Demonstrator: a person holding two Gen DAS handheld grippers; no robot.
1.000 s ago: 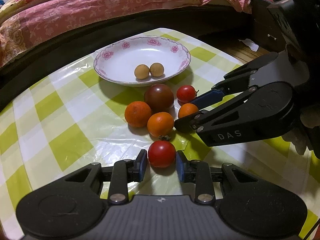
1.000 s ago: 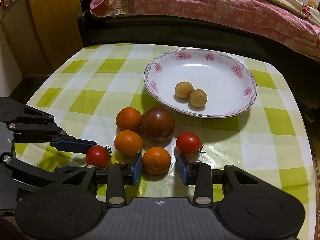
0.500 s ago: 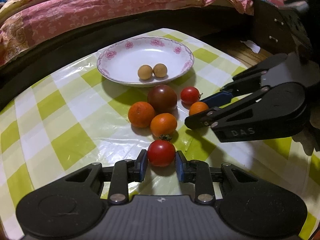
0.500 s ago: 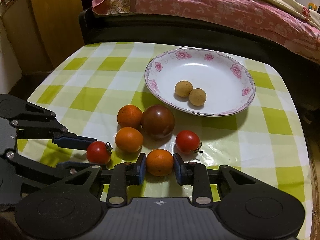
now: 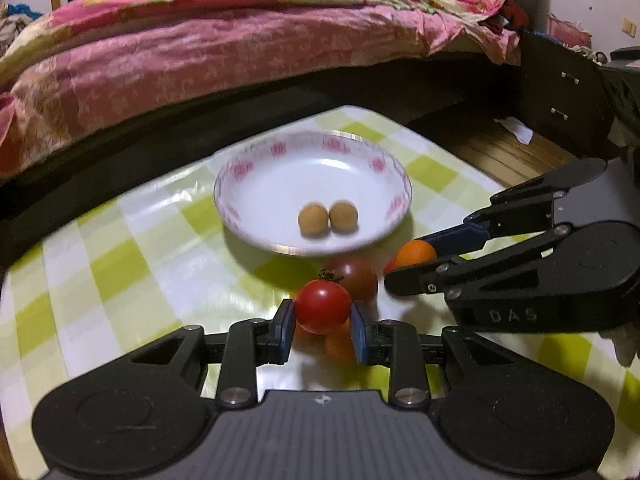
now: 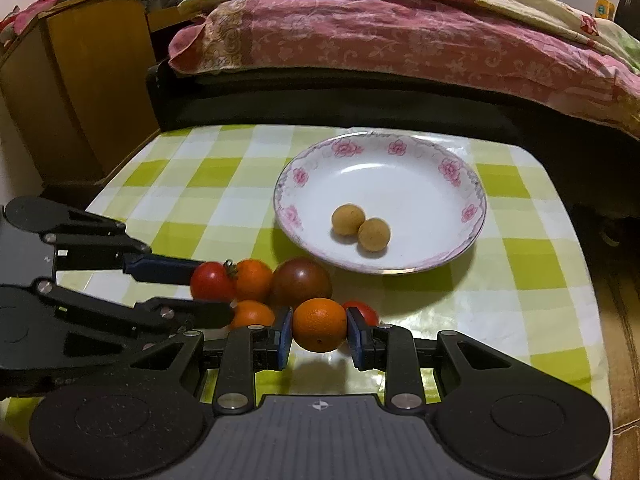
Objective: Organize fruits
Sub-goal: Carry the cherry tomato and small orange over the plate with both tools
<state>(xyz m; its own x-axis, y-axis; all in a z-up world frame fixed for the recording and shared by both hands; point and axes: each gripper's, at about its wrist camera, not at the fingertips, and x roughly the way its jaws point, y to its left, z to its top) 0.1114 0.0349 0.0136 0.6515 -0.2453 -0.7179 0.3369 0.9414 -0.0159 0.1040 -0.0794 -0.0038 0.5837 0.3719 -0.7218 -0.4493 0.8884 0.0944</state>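
Observation:
My left gripper [image 5: 322, 322] is shut on a red cherry tomato [image 5: 322, 306] and holds it above the table; it also shows in the right wrist view [image 6: 212, 281]. My right gripper [image 6: 319, 331] is shut on a small orange [image 6: 319, 324], lifted off the cloth; it also shows in the left wrist view [image 5: 416, 253]. A white flowered plate [image 6: 460, 236] beyond holds two small tan fruits [image 6: 349, 220]. A dark tomato [image 6: 303, 282], two oranges [image 6: 253, 280] and another red tomato [image 6: 365, 312] lie on the table in front of the plate.
The table has a green and white checked cloth [image 6: 532, 280]. A bed with a pink quilt [image 6: 400, 48] runs along the far side. A wooden cabinet [image 6: 80, 80] stands at the left, a dark drawer unit [image 5: 560, 92] at the right.
Both grippers have lifted their fruit off the table: the left with the red tomato, the right with the orange. The right gripper closed on the orange within the last second.

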